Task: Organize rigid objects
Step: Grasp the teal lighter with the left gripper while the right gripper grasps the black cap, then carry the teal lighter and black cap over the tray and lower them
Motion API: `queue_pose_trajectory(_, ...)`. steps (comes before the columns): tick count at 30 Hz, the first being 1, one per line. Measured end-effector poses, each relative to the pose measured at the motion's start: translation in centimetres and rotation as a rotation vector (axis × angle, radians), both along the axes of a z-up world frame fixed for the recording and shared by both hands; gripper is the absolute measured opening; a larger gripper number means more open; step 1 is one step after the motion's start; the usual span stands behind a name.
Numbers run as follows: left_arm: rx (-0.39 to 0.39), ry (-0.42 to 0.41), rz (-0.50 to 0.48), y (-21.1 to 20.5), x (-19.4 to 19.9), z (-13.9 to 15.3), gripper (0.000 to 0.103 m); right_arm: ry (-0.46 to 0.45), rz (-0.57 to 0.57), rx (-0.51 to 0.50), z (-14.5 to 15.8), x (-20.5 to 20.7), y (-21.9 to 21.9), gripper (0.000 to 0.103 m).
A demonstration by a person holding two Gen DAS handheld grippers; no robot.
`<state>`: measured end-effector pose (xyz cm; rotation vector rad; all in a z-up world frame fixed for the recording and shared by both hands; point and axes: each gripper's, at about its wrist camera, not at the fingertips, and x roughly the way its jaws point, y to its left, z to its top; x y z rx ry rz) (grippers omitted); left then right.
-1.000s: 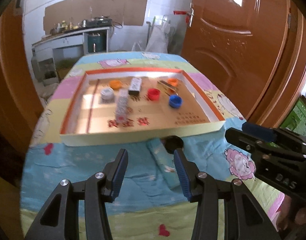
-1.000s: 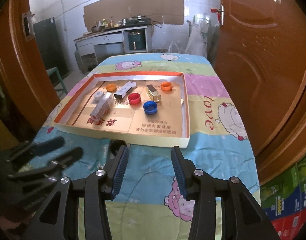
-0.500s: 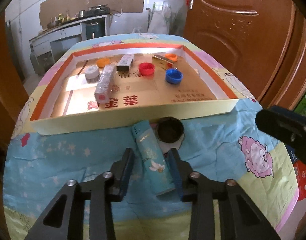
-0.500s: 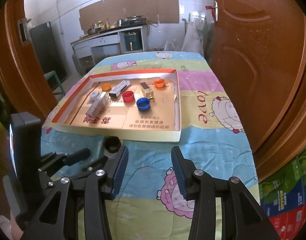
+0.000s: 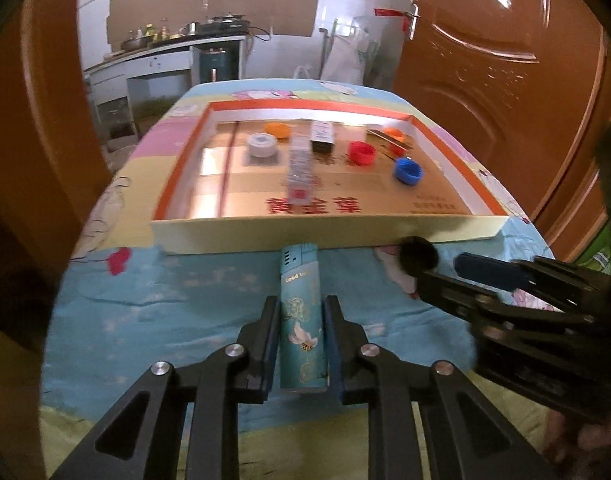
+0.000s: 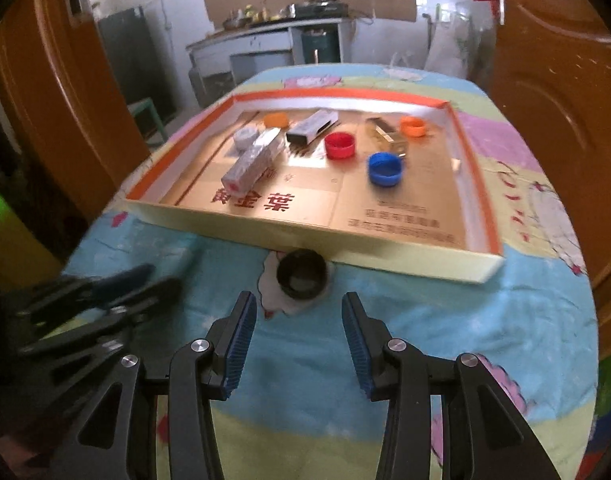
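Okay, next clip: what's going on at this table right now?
A person is tidying small items into a shallow orange-rimmed cardboard tray on a cartoon-print blanket. The left gripper has closed on a teal patterned lighter lying in front of the tray. The right gripper is open just short of a black bottle cap on the blanket by the tray's near wall, not touching it. Already in the tray are caps in red, blue, orange and white plus a few small boxes.
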<state>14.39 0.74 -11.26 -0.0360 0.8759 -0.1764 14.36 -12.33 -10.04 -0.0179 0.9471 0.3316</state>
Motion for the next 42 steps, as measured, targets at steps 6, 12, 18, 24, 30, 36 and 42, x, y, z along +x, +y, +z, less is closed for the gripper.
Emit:
queue_pose_trajectory(6,-0.007,-0.013,0.024,1.7,-0.1,0.7,0.023,-0.001,-0.008,-0.074,-1.0,1.8,1.8,0.03)
queue_pose_trajectory(12,-0.026,-0.028,0.011,1.6,-0.2,1.2,0.022,-0.007,-0.004,-0.043,-0.2,1.0,1.4,0.03)
queue_pose_trajectory(18,-0.037,-0.05,-0.015,0.8,-0.3,2.3,0.022,-0.047,-0.019,-0.007,2.1,-0.1,0.5,0.03)
queue_pose_trajectory(24,-0.038,-0.077,-0.014,0.7,0.1,3.5,0.022,-0.094,-0.014,0.02,4.6,-0.5,0.2,0.03)
queue_pose_trajectory(30,-0.017,-0.097,0.003,0.9,1.0,4.7,0.022,-0.124,0.002,0.031,6.1,-0.5,0.5,0.03)
queue_pose_trajectory(36,-0.006,-0.107,0.019,1.3,2.3,5.2,0.023,-0.132,0.013,0.041,6.6,0.3,0.8,0.03)
queue_pose_trajectory(42,-0.011,-0.101,0.035,2.0,4.0,5.2,0.022,-0.13,0.022,0.045,6.5,2.1,1.0,0.03)
